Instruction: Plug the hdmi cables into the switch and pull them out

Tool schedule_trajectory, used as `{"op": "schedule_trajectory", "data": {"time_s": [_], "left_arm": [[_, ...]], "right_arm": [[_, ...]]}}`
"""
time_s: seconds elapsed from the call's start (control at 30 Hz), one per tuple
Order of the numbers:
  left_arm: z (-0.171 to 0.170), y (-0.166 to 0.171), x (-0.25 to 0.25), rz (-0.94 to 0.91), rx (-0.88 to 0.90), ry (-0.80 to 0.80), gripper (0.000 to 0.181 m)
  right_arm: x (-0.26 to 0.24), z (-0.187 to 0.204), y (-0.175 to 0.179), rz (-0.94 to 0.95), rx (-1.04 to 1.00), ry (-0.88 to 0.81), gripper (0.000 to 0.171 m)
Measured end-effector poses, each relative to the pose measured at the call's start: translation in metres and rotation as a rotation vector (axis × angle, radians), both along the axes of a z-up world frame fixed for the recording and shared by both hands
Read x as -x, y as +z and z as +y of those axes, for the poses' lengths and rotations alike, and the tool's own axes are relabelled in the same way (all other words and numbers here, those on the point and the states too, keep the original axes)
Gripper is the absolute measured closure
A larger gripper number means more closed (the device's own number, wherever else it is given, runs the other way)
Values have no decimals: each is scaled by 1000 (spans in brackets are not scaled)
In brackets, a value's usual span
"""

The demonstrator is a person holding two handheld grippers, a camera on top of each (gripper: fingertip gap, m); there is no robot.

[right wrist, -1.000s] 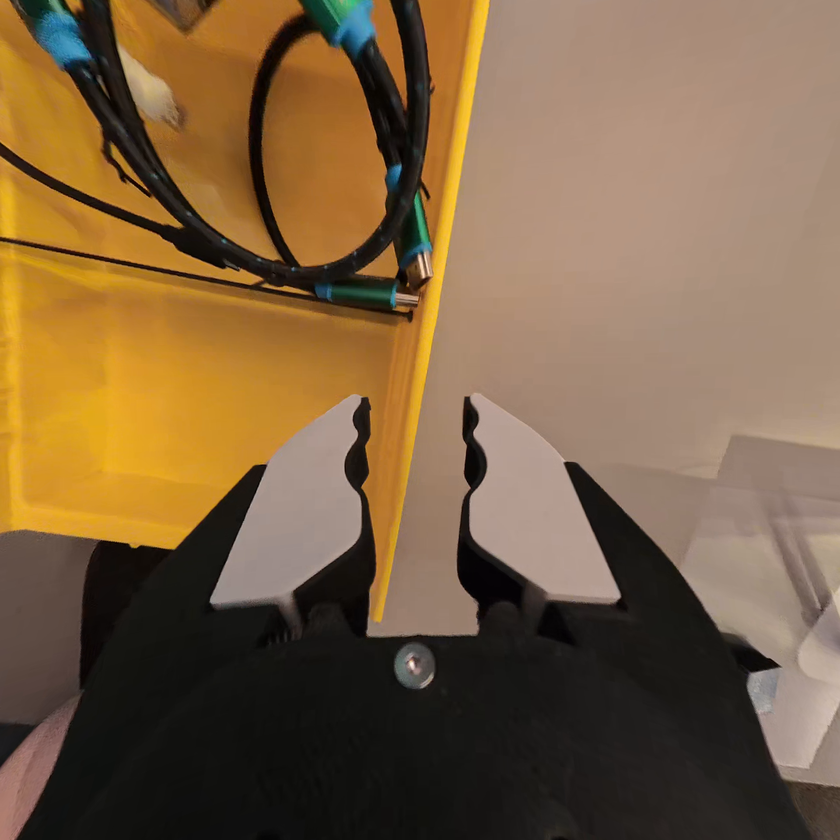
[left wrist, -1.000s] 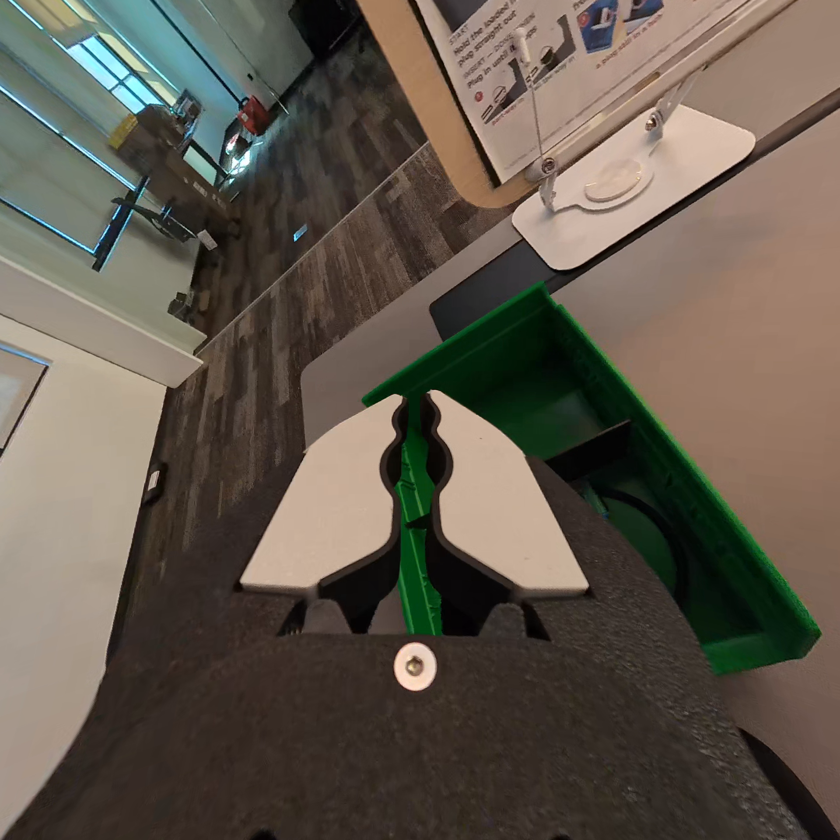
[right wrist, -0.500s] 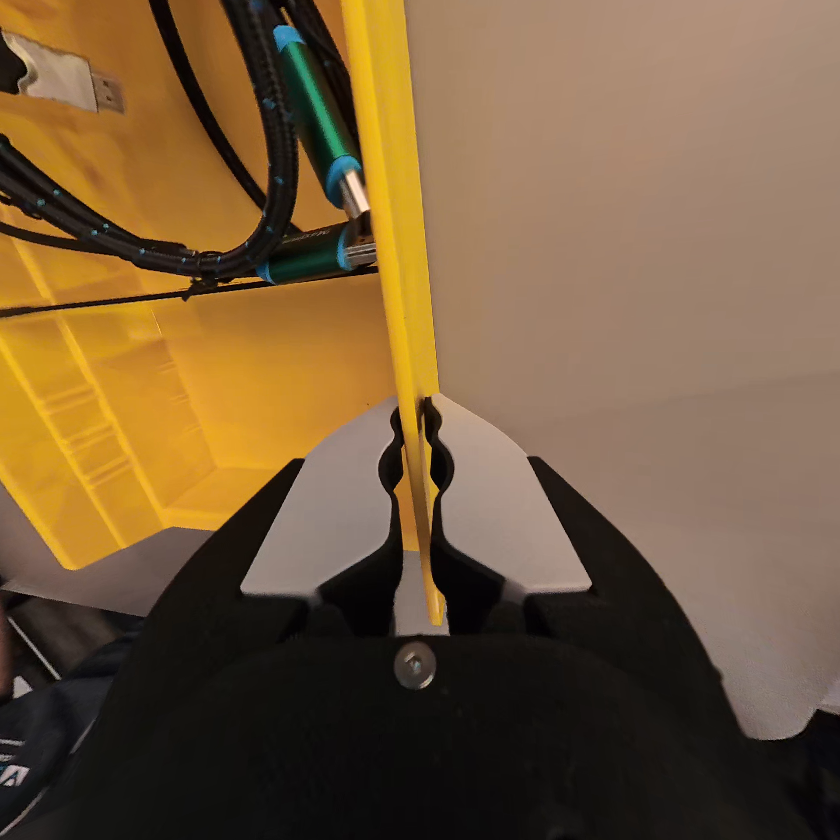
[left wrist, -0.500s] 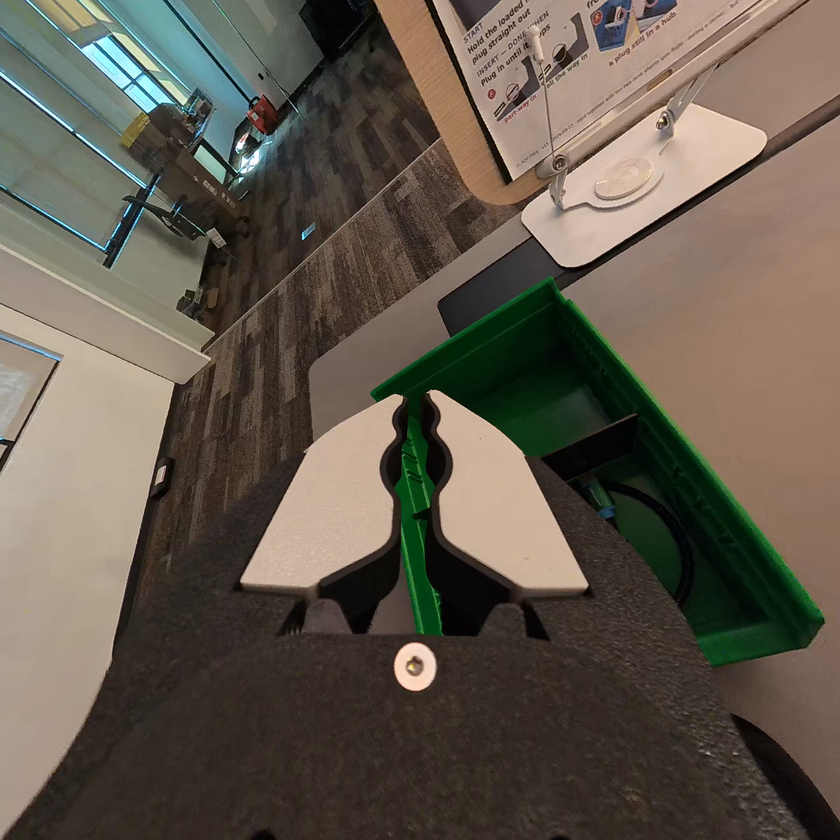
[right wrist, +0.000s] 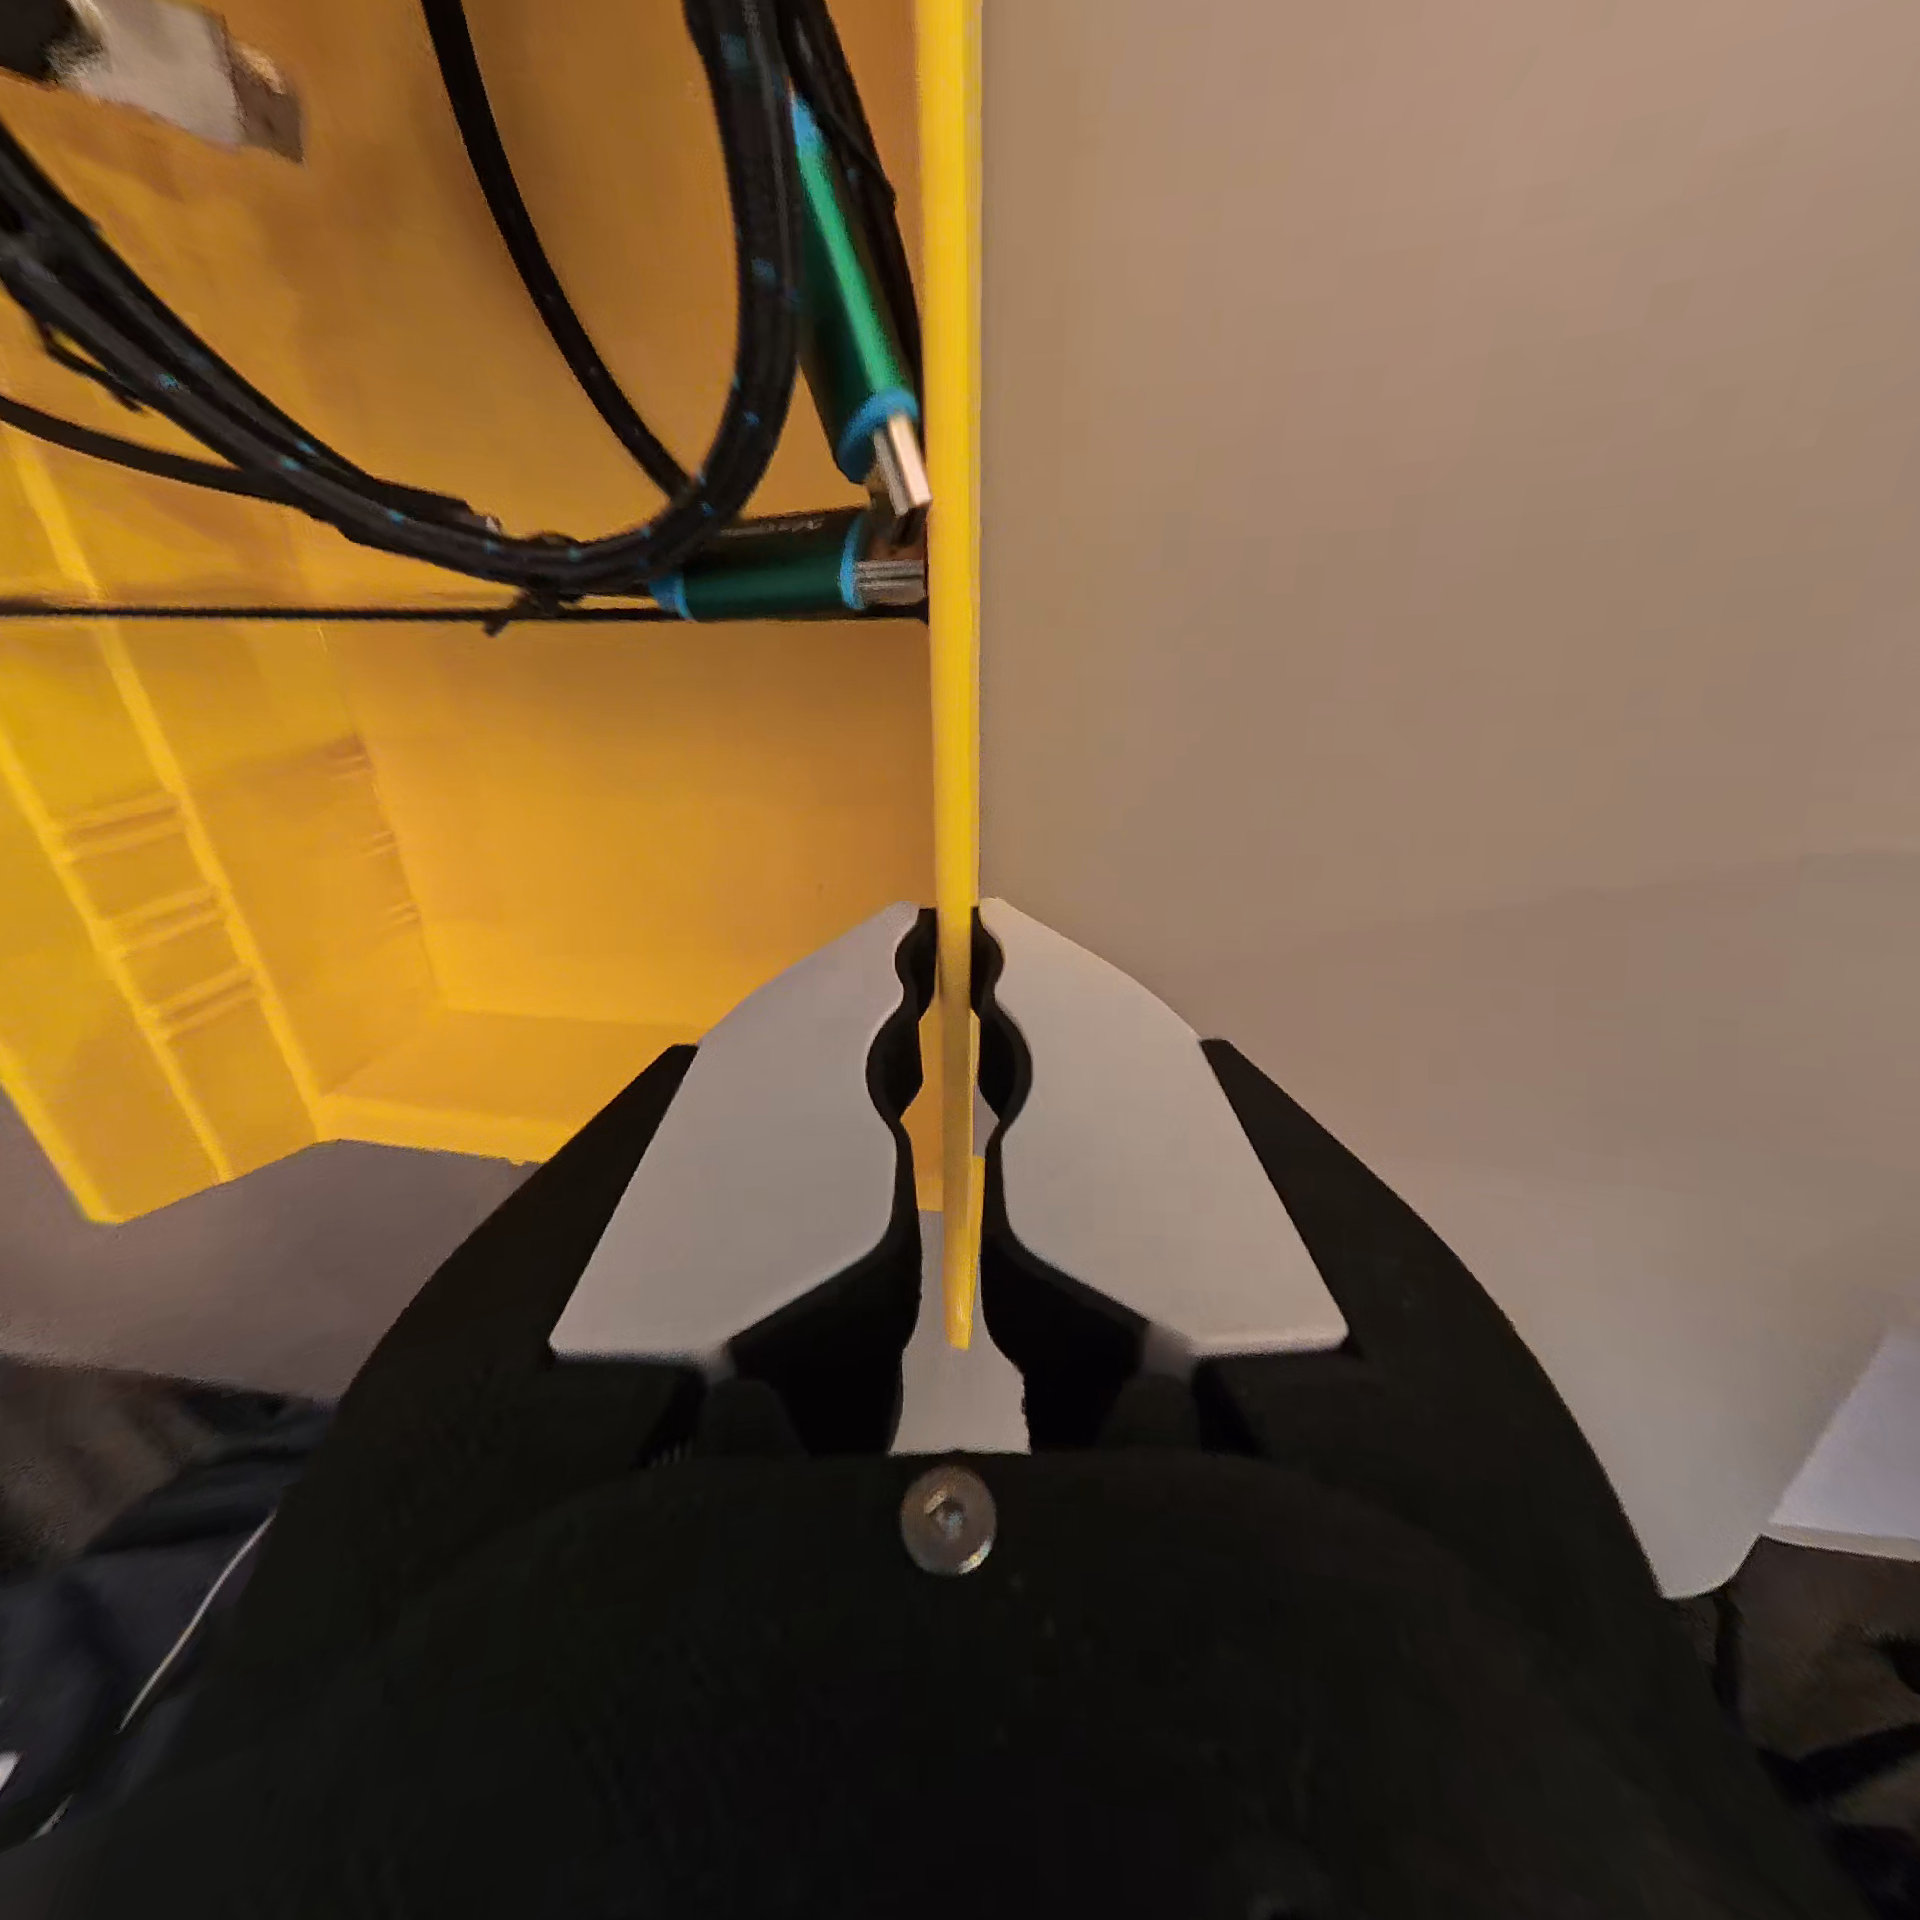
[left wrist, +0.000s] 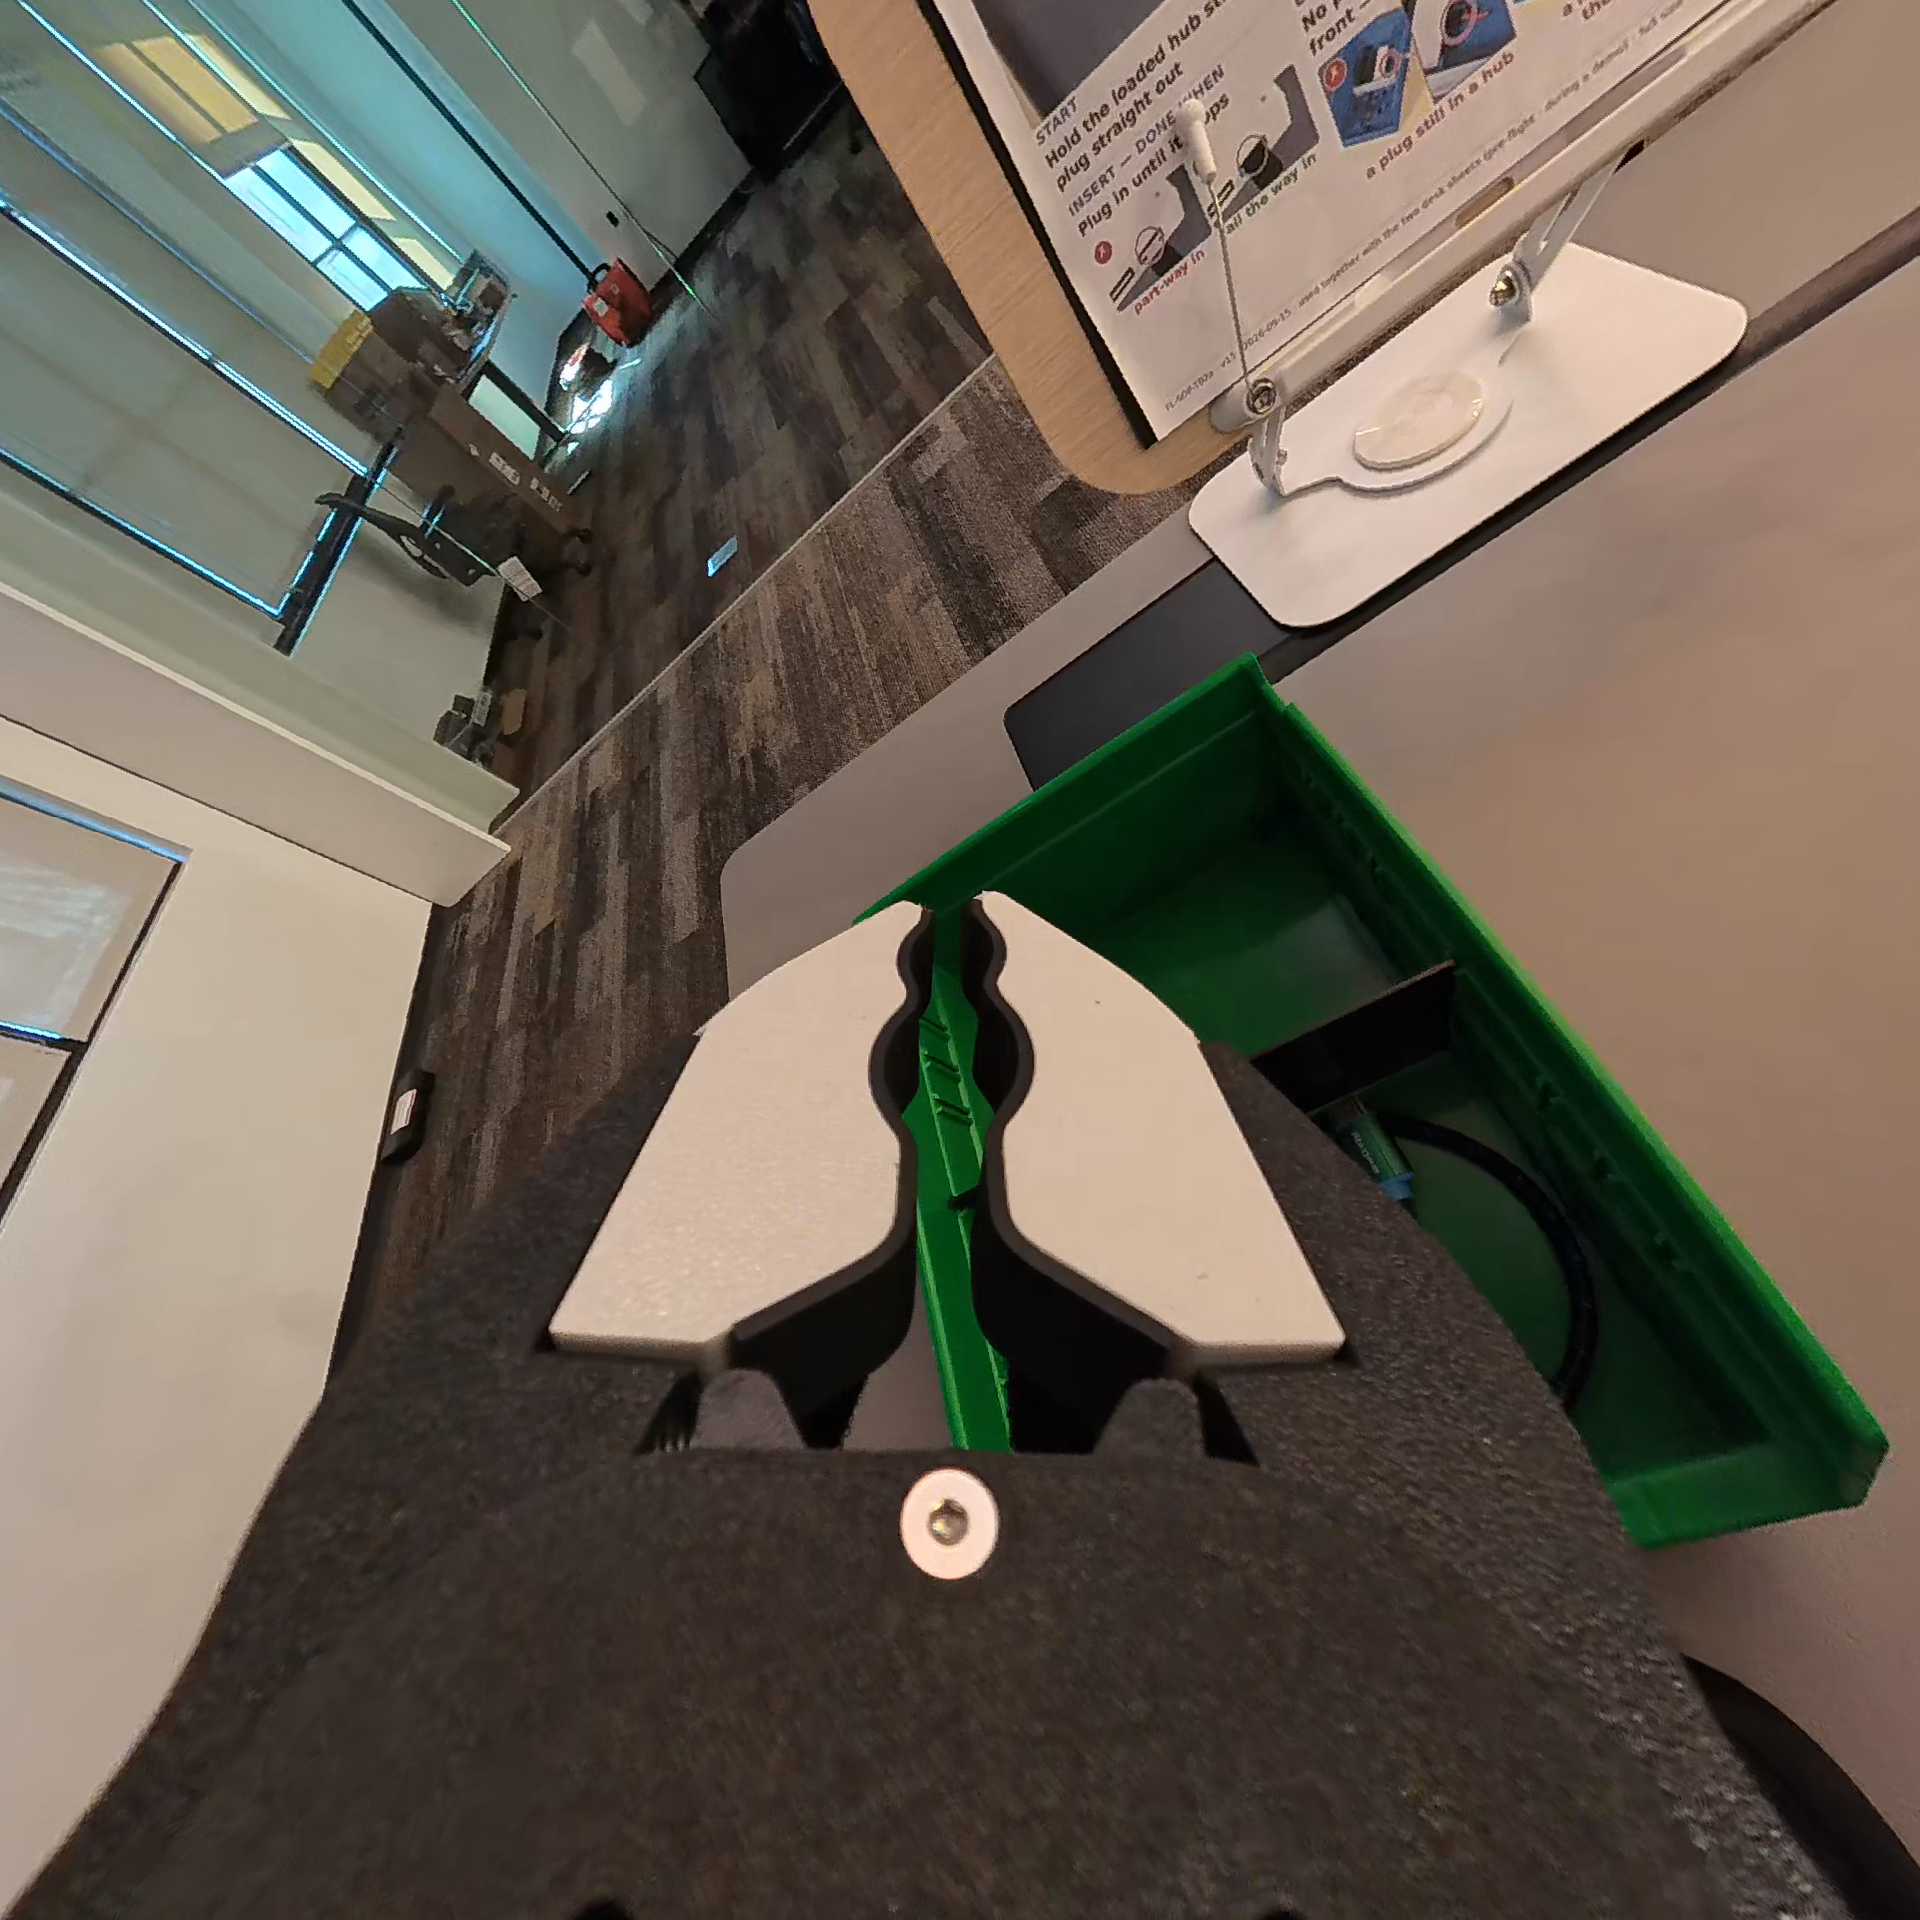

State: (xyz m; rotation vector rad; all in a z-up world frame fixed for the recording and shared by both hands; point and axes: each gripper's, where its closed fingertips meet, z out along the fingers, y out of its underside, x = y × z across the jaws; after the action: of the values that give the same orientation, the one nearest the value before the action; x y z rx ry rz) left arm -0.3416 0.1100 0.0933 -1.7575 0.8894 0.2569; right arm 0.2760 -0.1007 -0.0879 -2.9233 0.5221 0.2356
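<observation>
Gripping bin walls on both sides: left gripper (left wrist: 948,920) jaws clamped on the green bin (left wrist: 1621,1122) wall, right gripper (right wrist: 951,914) jaws clamped on the yellow bin (right wrist: 954,520) wall.
Left wrist view only: green bin on the grey worktop (left wrist: 1662,831), black divider (left wrist: 1371,1029) inside, a black cable loop (left wrist: 1548,1226) behind it, white stand (left wrist: 1475,436) holding a printed sheet further back. Right wrist view only: hdmi cables (right wrist: 748,416) with green plugs (right wrist: 852,312) lying in the yellow bin, tips against its wall; a blurred metal connector (right wrist: 187,94) top left. Switch not identifiable. Versus 1.0 s ago: right jaws were apart astride the wall, now closed on it; left grip unchanged, with more of the green bin in view.
</observation>
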Motion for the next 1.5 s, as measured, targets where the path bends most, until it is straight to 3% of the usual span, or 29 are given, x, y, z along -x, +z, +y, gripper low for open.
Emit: {"op": "schedule_trajectory", "data": {"time_s": [0.13,0.23,0.3,0.4,0.53,0.7,0.8,0.87,0.93,1.13,1.33,1.5], "left_arm": [[-1,1,-2,-2,-5,-8,177],[-1,0,-5,6,-5,-14,177],[-1,0,-6,12,-2,-17,177],[-1,-1,-8,15,-1,-23,177],[-1,0,-9,10,-4,-27,177],[-2,1,-10,9,-7,-33,177],[-2,1,-12,10,-7,-38,177],[-2,1,-13,13,-8,-43,177],[-3,1,-15,13,-11,-48,177],[-3,-2,-23,43,-11,-60,177],[0,-6,-28,66,-6,-61,177],[-1,-6,-31,74,-11,-64,178]], "right_arm": [[-3,28,56,-150,-277,4,163],[50,73,87,-67,-563,322,163],[80,97,81,-15,-643,515,163],[81,125,48,-74,-570,567,166],[91,133,22,-39,-476,604,170],[80,137,44,-244,-575,658,169],[86,154,78,-326,-782,666,166],[93,171,99,-374,-931,631,152],[94,184,97,-413,-969,620,130],[86,200,50,-434,-759,659,123],[104,179,80,-350,-927,789,147],[113,157,82,-303,-919,897,153]]}}
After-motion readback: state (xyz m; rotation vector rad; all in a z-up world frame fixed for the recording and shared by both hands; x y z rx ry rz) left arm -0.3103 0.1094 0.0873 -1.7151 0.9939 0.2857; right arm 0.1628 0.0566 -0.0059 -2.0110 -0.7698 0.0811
